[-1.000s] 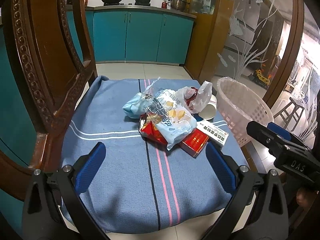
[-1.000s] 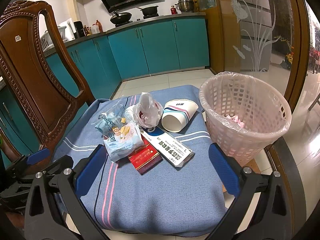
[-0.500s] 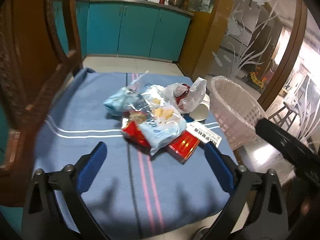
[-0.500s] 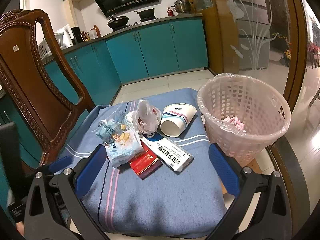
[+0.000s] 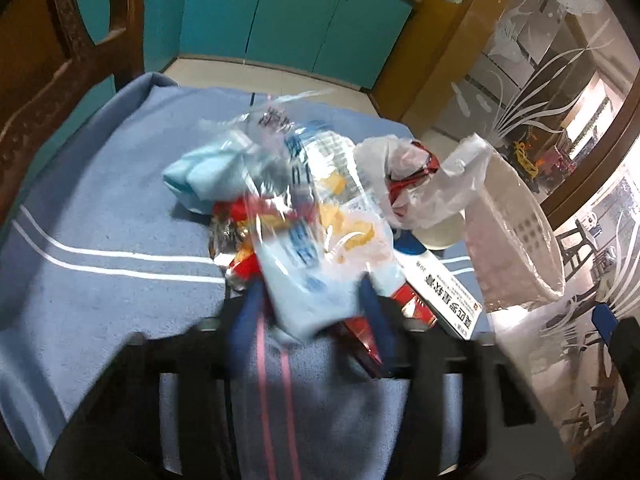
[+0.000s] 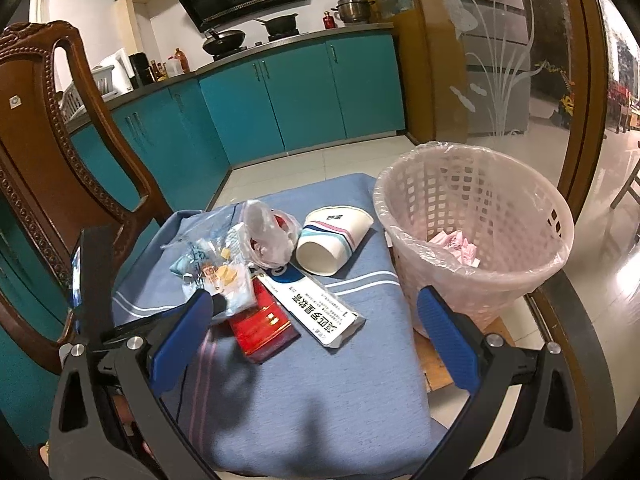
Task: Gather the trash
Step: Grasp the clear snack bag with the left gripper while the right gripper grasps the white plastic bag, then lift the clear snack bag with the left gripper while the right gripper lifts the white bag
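A pile of trash lies on the blue cloth (image 5: 100,248) on the chair seat. My left gripper (image 5: 310,304) has its fingers narrowed around the near end of a light blue snack bag (image 5: 316,264); the view is blurred. The bag also shows in the right wrist view (image 6: 230,284). Beside it lie a red box (image 6: 264,328), a white and blue carton (image 6: 320,308), a crumpled white plastic bag (image 6: 268,240) and a paper cup (image 6: 332,240) on its side. My right gripper (image 6: 312,336) is open and empty over the cloth's near part.
A pink mesh trash basket (image 6: 472,232) with a plastic liner stands at the right edge of the seat, with pink scraps inside. The carved wooden chair back (image 6: 48,152) rises on the left. Teal kitchen cabinets (image 6: 300,92) stand behind.
My left gripper has moved forward to the trash pile and its fingers have closed in around the snack bag's near end. The right gripper has stayed open and almost still.
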A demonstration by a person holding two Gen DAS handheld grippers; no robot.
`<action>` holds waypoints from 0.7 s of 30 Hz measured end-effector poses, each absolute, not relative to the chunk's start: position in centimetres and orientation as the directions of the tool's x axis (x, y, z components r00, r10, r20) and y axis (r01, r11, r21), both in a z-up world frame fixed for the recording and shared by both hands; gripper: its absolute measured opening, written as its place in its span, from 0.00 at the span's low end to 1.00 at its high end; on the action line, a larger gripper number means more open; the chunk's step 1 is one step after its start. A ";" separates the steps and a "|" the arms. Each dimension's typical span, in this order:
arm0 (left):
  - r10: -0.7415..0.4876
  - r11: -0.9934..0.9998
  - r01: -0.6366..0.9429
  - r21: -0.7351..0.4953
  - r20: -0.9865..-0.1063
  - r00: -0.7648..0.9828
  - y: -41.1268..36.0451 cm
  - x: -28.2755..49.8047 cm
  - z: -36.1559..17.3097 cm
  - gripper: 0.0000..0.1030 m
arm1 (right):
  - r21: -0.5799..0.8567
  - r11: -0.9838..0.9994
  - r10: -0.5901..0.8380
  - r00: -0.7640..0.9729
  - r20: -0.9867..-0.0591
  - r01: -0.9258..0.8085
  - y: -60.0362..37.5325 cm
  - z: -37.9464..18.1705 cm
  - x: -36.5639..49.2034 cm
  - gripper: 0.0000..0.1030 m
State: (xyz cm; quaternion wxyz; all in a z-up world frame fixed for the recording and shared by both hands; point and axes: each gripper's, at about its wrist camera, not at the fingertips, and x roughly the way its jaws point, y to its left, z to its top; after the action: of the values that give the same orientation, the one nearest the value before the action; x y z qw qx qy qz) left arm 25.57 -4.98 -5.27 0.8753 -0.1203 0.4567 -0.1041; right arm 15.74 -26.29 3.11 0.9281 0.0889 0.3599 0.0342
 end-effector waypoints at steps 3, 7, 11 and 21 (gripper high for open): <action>-0.288 0.952 0.087 -0.294 -0.759 0.584 -4.9 24.8 -4.3 0.22 | 0.185 0.983 0.126 0.741 -0.659 -0.004 -26.3 3.0 16.0 0.97; -0.259 0.963 0.116 -0.245 -0.705 0.660 -4.0 21.7 -0.6 0.15 | 0.150 0.988 0.124 0.759 -0.640 -0.035 -25.4 3.0 16.7 0.97; -0.215 0.976 0.142 -0.166 -0.610 0.763 -2.5 17.9 3.4 0.14 | 0.099 0.991 0.129 0.779 -0.614 -0.086 -23.8 2.6 19.2 0.97; -0.086 0.995 0.095 -0.010 -0.532 0.842 0.0 15.5 5.9 0.14 | 0.099 0.985 0.173 0.726 -0.666 -0.144 -21.3 -1.2 27.0 0.43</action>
State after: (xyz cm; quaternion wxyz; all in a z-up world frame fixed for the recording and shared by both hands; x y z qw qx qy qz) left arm 15.50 0.00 5.94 0.9597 0.0084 0.2769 -0.0471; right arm 26.97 -21.27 -1.21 0.9288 0.0200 0.3601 0.0854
